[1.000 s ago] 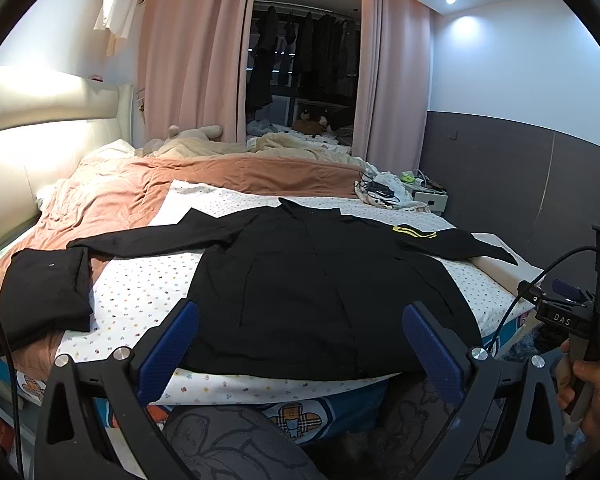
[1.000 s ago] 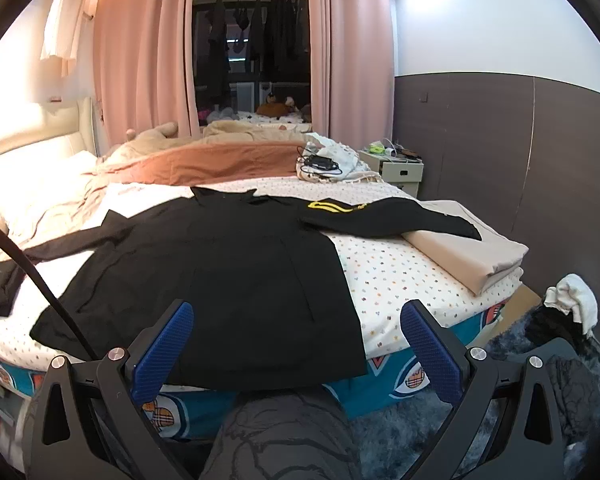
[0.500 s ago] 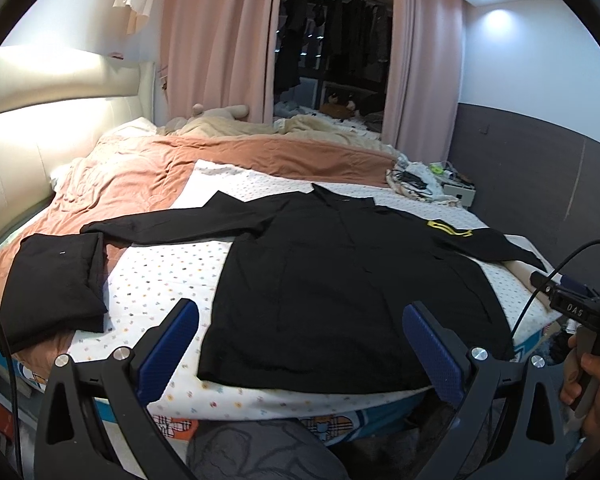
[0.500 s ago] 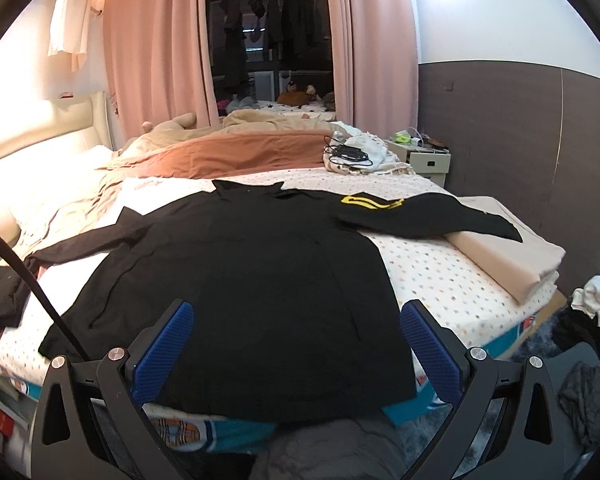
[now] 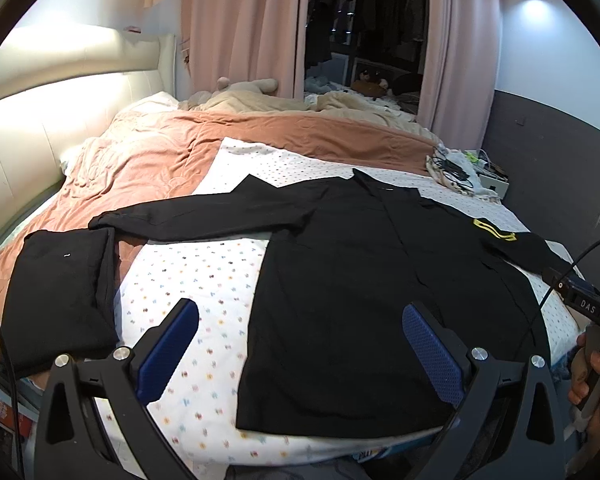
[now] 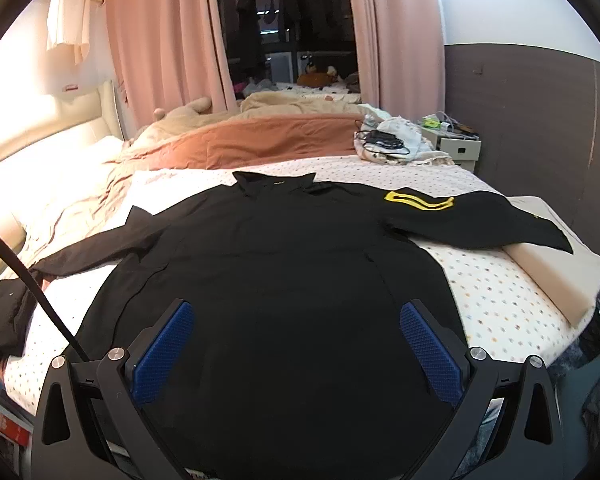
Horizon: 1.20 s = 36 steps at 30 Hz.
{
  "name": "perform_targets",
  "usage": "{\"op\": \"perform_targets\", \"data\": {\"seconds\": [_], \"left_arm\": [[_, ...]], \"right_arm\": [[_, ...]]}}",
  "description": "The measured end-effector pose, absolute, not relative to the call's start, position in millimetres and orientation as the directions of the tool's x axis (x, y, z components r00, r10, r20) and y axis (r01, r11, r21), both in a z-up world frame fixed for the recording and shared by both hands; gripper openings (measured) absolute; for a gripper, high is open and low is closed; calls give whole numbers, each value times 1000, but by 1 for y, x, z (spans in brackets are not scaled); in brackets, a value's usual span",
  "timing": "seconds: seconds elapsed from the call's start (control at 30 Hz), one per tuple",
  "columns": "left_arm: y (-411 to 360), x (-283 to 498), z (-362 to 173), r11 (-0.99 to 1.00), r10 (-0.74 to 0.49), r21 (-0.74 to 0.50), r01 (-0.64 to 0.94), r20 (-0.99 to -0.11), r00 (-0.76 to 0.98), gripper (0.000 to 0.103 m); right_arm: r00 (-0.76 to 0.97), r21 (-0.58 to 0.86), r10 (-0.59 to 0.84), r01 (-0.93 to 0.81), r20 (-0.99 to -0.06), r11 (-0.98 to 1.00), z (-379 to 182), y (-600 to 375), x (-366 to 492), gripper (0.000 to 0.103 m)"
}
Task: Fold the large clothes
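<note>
Lying flat, black jacket [image 5: 364,280], folded black garment [image 5: 60,296] beside, beige pillow [image 6: 556,276] under sleeve

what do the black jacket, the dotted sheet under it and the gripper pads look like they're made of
Black jacket: smooth, matte woven fabric, likely a synthetic blend; it lies flat with crisp edges. Dotted sheet: soft printed cotton-like cloth, lightly wrinkled. Pads of the hand-held gripper: blue rubbery material with a fine grid texture, on black plastic-looking fingers.
</note>
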<state>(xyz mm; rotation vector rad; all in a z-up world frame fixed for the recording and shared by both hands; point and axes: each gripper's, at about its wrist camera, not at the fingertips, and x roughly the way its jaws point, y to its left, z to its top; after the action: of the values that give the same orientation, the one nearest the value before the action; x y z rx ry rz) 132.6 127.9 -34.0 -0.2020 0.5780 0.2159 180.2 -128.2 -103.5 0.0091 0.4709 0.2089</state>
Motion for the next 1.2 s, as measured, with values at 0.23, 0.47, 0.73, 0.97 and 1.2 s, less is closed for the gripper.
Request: {"op": "perform_targets", "data": {"seconds": [0.23, 0.47, 0.73, 0.97, 1.2], "left_arm": [[174, 174, -48, 940, 159, -154, -305, -591, 791, 103], [246, 216, -73, 895, 171, -223, -385, -626, 760, 100], [326, 261, -101, 821, 132, -332, -464, -681, 721, 78], [392, 294, -121, 735, 100, -413, -538, -718, 689, 64], [445, 316, -145, 632, 90, -447, -633, -769, 632, 64]], "right_arm": [[838, 43, 243, -255, -489, 966, -99, -106, 226, 103], [806, 28, 306, -339, -508, 940, -88, -80, 277, 103], [779, 36, 350, -390, -521, 920, -100, -61, 323, 103], [745, 51, 368, -411, -556, 910, -108, -39, 358, 97], [725, 52, 378, -428, -576, 902, -112, -16, 384, 80]]}}
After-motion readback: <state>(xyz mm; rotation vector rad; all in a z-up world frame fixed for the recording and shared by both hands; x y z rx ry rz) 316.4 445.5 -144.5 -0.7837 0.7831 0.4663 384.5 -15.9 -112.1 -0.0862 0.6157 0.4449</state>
